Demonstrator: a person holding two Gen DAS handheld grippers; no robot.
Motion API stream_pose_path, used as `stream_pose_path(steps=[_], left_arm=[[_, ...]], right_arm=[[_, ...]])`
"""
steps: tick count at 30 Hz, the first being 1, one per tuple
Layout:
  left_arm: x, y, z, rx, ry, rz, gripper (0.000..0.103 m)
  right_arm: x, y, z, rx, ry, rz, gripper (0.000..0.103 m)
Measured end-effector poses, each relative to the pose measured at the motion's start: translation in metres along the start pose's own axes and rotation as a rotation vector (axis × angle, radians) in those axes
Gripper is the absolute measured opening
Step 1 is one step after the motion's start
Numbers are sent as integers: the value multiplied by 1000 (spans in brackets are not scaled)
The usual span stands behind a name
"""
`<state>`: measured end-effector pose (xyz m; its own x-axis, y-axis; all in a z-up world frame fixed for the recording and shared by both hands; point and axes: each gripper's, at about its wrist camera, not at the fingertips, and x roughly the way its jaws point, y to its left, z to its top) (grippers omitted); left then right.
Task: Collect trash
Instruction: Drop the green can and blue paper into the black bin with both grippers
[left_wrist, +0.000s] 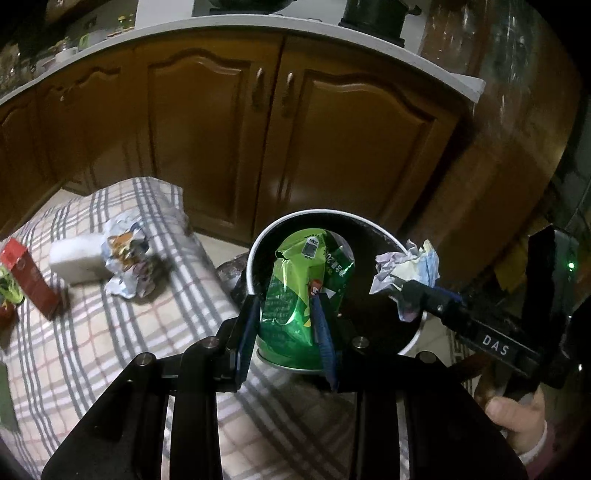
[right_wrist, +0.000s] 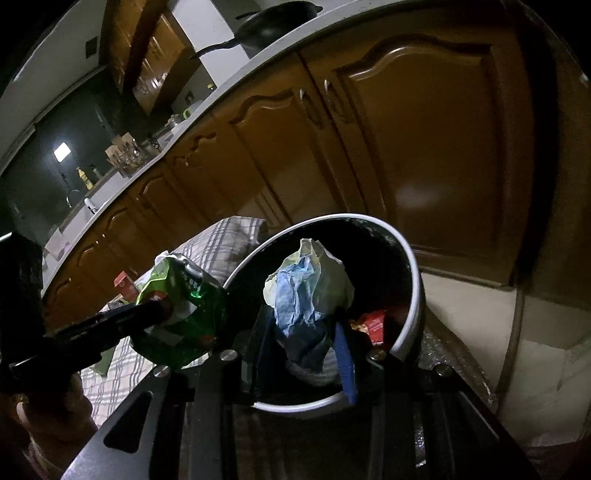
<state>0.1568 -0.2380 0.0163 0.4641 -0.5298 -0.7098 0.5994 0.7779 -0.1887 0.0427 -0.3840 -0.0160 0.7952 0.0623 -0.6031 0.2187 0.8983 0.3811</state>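
My left gripper (left_wrist: 286, 314) is shut on a crushed green can (left_wrist: 303, 288) and holds it over the left rim of the white-rimmed black bin (left_wrist: 258, 243). My right gripper (right_wrist: 304, 328) is shut on a crumpled blue and white paper wad (right_wrist: 306, 291) and holds it above the bin's opening (right_wrist: 413, 266). The can also shows in the right wrist view (right_wrist: 177, 314), and the wad in the left wrist view (left_wrist: 406, 273). A red wrapper (right_wrist: 376, 325) lies inside the bin.
A checked cloth (left_wrist: 92, 332) covers the table left of the bin. On it lie a crumpled printed wrapper (left_wrist: 125, 258), a white block (left_wrist: 77, 258) and a red box (left_wrist: 29, 280). Brown cabinet doors (left_wrist: 258, 147) stand close behind the bin.
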Motion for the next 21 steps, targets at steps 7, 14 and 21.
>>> stream_pose_path(steps=[7,14,21], left_arm=[[14,-8,8,6,20,-4,29],[27,-12,9,7,37,7,29],[38,-12,9,-7,75,-24,36]], right_arm=[[3,-4,7,-7,0,-15,32],[10,-7,13,-21,11,-35,33],[17,-13,16,-12,31,-51,42]])
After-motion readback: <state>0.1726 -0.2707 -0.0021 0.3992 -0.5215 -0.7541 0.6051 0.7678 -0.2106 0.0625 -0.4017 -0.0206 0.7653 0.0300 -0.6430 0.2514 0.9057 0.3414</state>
